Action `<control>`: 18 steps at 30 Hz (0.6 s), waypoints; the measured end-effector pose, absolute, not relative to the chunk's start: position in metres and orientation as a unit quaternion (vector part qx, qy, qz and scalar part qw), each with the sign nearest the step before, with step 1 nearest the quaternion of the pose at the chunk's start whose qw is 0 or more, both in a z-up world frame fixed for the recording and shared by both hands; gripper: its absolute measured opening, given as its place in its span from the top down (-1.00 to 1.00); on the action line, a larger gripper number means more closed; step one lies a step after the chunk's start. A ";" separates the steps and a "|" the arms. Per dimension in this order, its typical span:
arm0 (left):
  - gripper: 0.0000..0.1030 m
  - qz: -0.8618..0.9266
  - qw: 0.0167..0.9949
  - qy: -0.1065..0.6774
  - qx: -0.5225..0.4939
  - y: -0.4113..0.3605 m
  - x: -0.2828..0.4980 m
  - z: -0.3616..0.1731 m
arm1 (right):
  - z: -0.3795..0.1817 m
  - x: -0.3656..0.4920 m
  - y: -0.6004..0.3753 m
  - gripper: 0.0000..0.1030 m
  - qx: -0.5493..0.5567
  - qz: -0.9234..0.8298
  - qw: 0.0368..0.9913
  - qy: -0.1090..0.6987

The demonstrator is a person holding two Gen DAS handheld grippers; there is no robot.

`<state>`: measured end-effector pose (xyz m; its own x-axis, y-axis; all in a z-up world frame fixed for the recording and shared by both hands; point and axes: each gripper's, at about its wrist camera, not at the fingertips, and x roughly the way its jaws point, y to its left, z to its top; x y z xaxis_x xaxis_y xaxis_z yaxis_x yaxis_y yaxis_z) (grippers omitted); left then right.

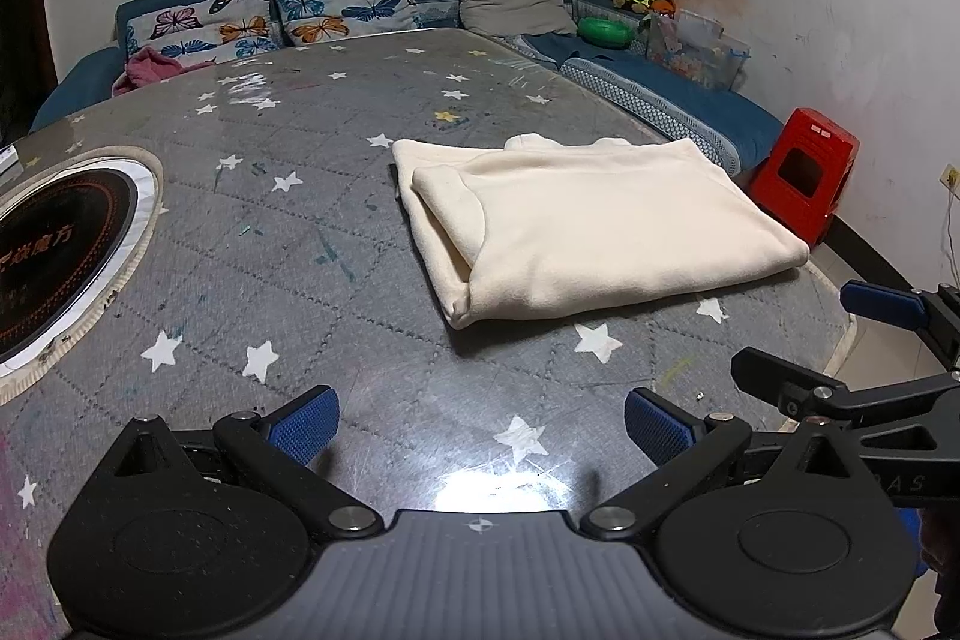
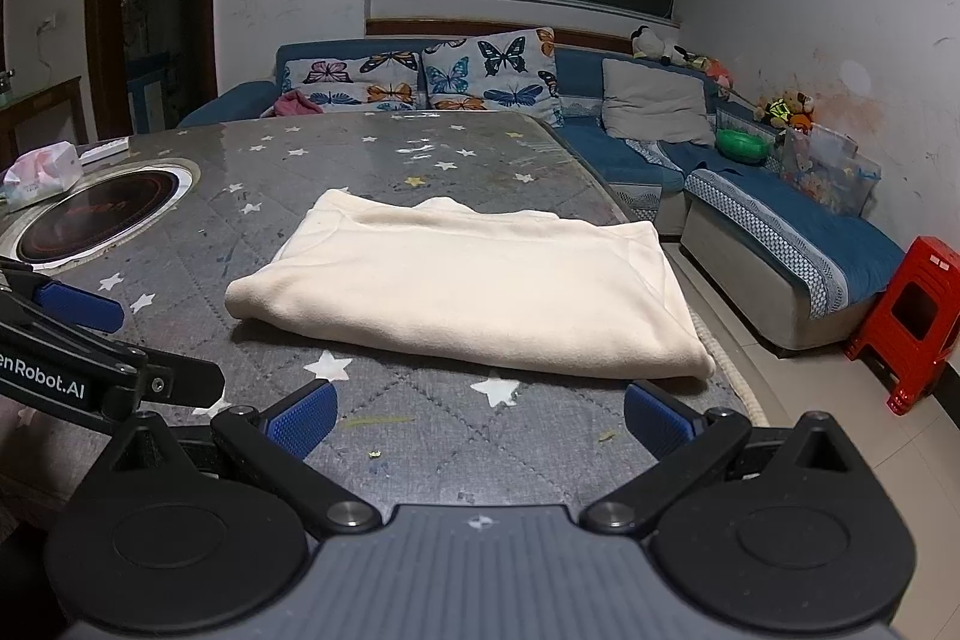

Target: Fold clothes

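The cream fleece garment [image 1: 594, 226] lies folded into a flat rectangle at centre right of the grey star-print table [image 1: 336, 244], likely finished; left gripper [image 1: 480, 424] and right gripper [image 2: 480, 421] hover short of it, jaws spread wide, holding nothing

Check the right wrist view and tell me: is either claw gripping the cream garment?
No. The right claw and left claw both stand open, short of the folded cream garment lying on the table.
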<state>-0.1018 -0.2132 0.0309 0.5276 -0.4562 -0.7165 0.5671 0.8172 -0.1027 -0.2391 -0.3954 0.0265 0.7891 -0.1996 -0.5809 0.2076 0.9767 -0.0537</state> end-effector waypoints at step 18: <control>-1.00 -0.295 0.871 0.385 0.076 -0.215 -0.103 0.031 | 0.026 -0.238 -0.397 -1.00 0.008 -0.112 0.945 0.307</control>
<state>-0.1031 -0.2149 0.0311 0.5290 -0.4564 -0.7155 0.5729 0.8140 -0.0957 -0.2380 -0.3969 0.0261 0.7861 -0.2058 -0.5828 0.2160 0.9750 -0.0531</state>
